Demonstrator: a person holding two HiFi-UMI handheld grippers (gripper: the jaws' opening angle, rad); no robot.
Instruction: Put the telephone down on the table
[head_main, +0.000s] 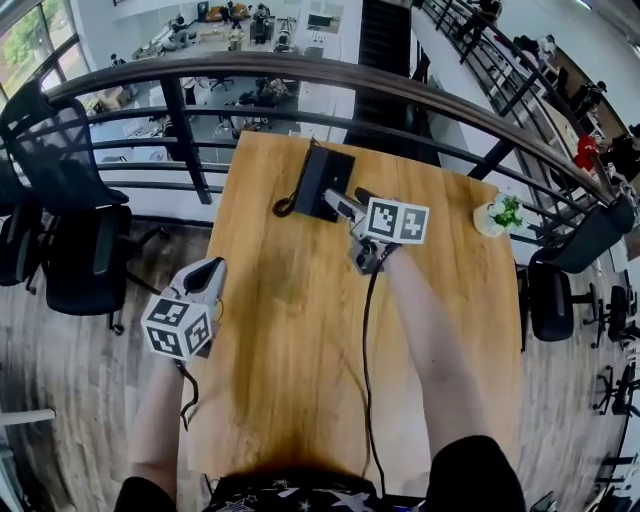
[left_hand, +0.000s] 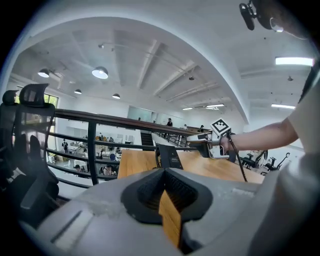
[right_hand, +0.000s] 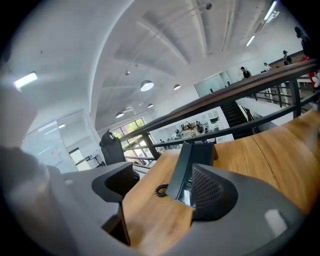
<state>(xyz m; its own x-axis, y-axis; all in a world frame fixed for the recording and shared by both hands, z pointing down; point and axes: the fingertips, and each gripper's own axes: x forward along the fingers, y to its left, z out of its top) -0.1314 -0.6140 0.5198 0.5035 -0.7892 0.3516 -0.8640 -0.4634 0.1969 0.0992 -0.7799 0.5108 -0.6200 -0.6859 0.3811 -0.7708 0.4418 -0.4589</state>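
Black hard-plastic desk telephone (head_main: 322, 182) stands by the far edge of the light wooden table (head_main: 290, 330). The right gripper (head_main: 345, 207) gapes empty just beside it. The left gripper (head_main: 213, 266), pinched together, holds nothing. The telephone is probably light, stiff and slick, best pinched across a narrow edge.

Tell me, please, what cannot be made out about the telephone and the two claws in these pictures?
- Telephone keys and handset: head view, too small and dark; the right claw covers its near corner.
- Telephone's base: right gripper view, seen edge-on, partly behind one jaw.
- Left claw tips: head view, hidden by its own housing.
- Table near edge: head view, hidden by the person's body.
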